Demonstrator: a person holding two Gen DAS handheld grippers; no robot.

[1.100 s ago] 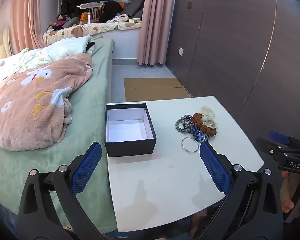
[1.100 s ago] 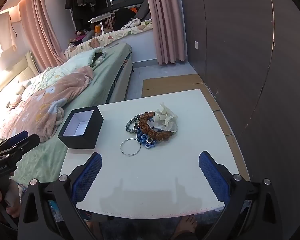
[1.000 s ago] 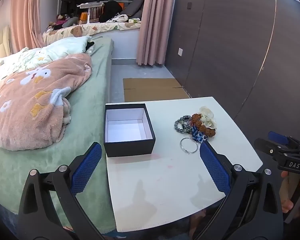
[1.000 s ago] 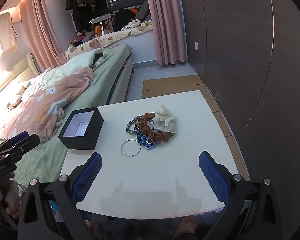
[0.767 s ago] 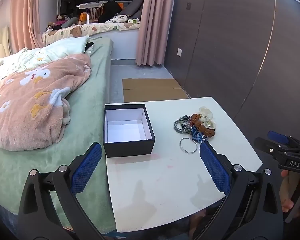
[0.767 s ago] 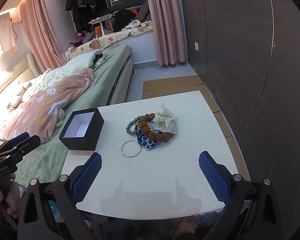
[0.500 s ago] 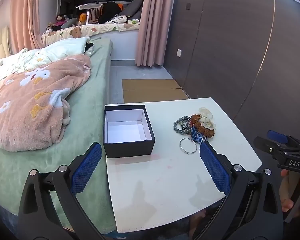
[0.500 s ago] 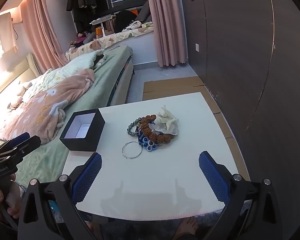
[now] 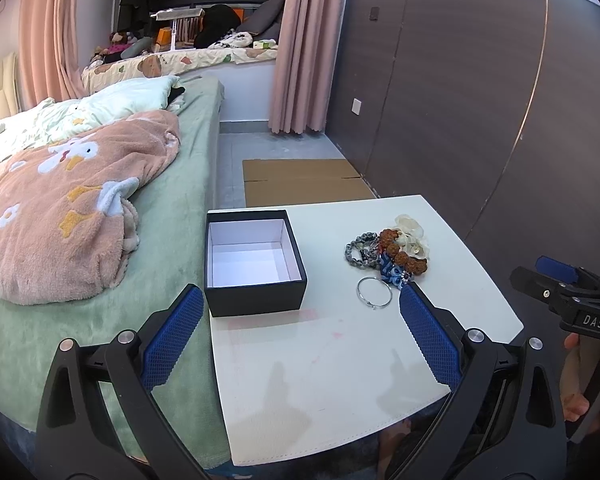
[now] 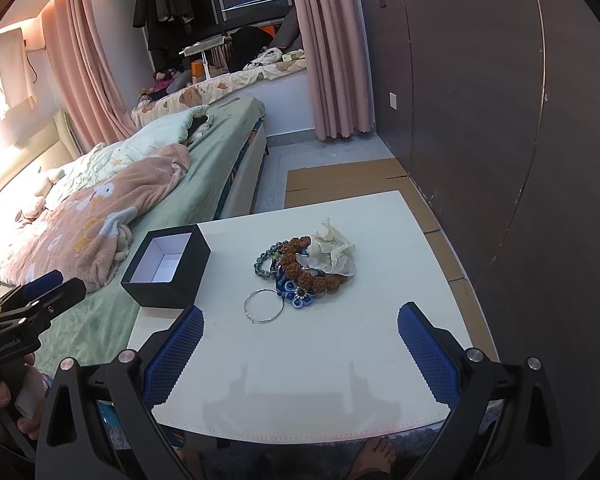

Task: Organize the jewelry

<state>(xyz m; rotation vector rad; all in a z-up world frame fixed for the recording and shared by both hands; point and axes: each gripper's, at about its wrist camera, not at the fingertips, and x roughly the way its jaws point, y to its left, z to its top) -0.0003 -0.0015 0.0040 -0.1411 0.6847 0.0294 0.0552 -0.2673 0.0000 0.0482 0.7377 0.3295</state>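
Observation:
An open black box (image 9: 254,262) with a white inside stands empty at the left of the white table (image 9: 332,360); it also shows in the right wrist view (image 10: 167,268). A pile of jewelry (image 10: 312,264) lies right of it: a brown bead bracelet (image 9: 402,254), a grey bead bracelet (image 10: 265,262), a blue flower piece (image 10: 296,294), a white flower piece (image 10: 334,254) and a silver ring (image 10: 264,305). My left gripper (image 9: 300,334) is open and empty near the table's front. My right gripper (image 10: 300,338) is open and empty, short of the pile.
A bed (image 9: 148,208) with a pink blanket (image 9: 60,208) borders the table's left side. A dark panelled wall (image 9: 480,120) runs along the right. Flat cardboard (image 9: 304,180) lies on the floor behind the table. A bare foot (image 10: 374,458) shows under the table's front edge.
Both grippers have drifted very slightly; the table objects sit a little lower in the right wrist view. Nothing was taken hold of or moved.

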